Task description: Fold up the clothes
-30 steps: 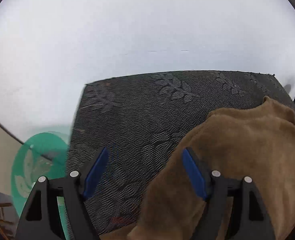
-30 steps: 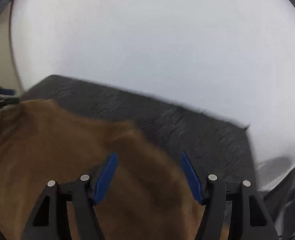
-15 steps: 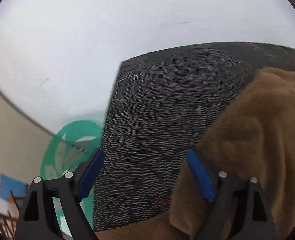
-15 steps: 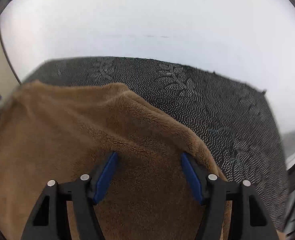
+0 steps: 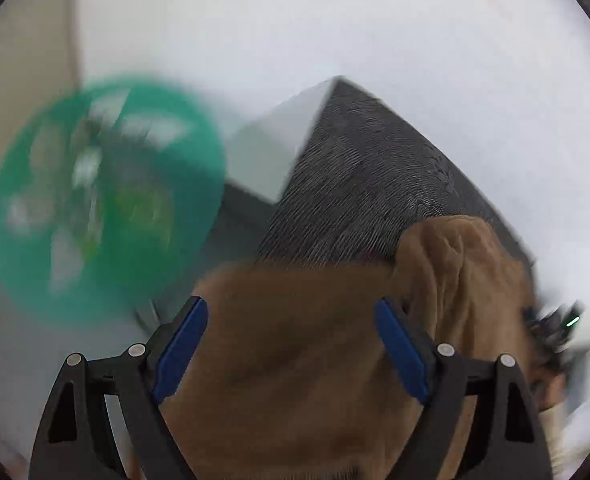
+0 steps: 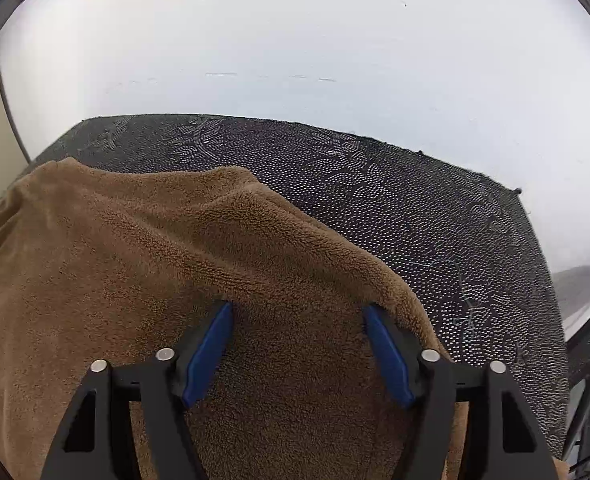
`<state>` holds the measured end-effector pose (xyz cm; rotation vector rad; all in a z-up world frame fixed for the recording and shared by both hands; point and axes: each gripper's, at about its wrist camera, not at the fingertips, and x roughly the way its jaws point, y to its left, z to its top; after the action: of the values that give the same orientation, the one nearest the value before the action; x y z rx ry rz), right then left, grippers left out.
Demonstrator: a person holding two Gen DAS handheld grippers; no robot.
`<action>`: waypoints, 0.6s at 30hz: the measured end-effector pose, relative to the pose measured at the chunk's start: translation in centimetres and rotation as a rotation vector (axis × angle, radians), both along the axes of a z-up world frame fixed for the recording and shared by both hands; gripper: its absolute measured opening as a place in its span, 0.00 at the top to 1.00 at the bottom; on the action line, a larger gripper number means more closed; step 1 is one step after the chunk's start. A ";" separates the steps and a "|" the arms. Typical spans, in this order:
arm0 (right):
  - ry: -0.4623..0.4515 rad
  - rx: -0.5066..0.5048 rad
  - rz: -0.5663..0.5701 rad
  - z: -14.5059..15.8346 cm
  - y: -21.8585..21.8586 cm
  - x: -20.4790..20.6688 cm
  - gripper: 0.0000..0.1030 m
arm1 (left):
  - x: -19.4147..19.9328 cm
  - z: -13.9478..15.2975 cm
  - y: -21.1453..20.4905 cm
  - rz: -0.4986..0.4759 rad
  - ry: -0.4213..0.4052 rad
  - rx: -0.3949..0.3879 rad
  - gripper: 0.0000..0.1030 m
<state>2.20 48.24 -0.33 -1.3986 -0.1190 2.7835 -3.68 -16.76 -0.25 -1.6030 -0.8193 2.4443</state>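
At the bottom of the right wrist view, the right gripper (image 6: 297, 346) is seen with its blue pads spread and opening over a brown fleece garment (image 6: 143, 280); the cloth lies between them but is not pinched. At the bottom of the blurred left wrist view, the left gripper (image 5: 291, 354) is likewise held released above the same garment (image 5: 303, 360). The garment is spread on a dark patterned mat (image 6: 395, 208) on a white table (image 6: 295, 40). A fold could be spoiled if only the top layer were caught, or the mat dragged along. At far left, a green basket (image 5: 107, 196) is seen; its contents cannot be told.
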 end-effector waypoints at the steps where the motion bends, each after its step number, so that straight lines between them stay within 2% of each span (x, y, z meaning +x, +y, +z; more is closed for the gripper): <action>1: -0.001 0.002 -0.005 0.0 0.0 -0.1 0.22 | 1.5 -0.3 -1.1 0.023 -0.009 0.065 0.14; 4: -0.006 -0.016 -0.017 -0.3 0.4 -0.2 0.21 | 5.2 -1.4 -3.7 0.098 -0.052 0.238 0.14; 7: -0.007 -0.021 -0.018 -0.3 0.7 -0.1 0.21 | 8.1 -1.7 -4.6 0.144 -0.047 0.327 0.14; 9: -0.004 0.000 -0.019 -0.3 0.5 -0.1 0.20 | 9.1 -1.6 -4.8 0.150 -0.045 0.342 0.14; 12: -0.004 -0.001 -0.019 -0.5 0.5 -0.2 0.20 | 8.9 -1.0 -4.6 0.164 -0.018 0.320 0.14; 14: -0.004 0.000 -0.020 -0.6 0.5 -0.3 0.20 | 7.2 -0.4 -4.4 0.156 0.035 0.286 0.14; 18: -0.004 0.003 -0.020 -0.8 0.5 -0.3 0.20 | 2.7 0.5 -2.4 0.068 0.137 0.132 0.13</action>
<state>1.85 48.71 -1.15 -1.3961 -0.1086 2.7633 -1.00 -19.17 0.29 -1.3688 -1.0034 2.4547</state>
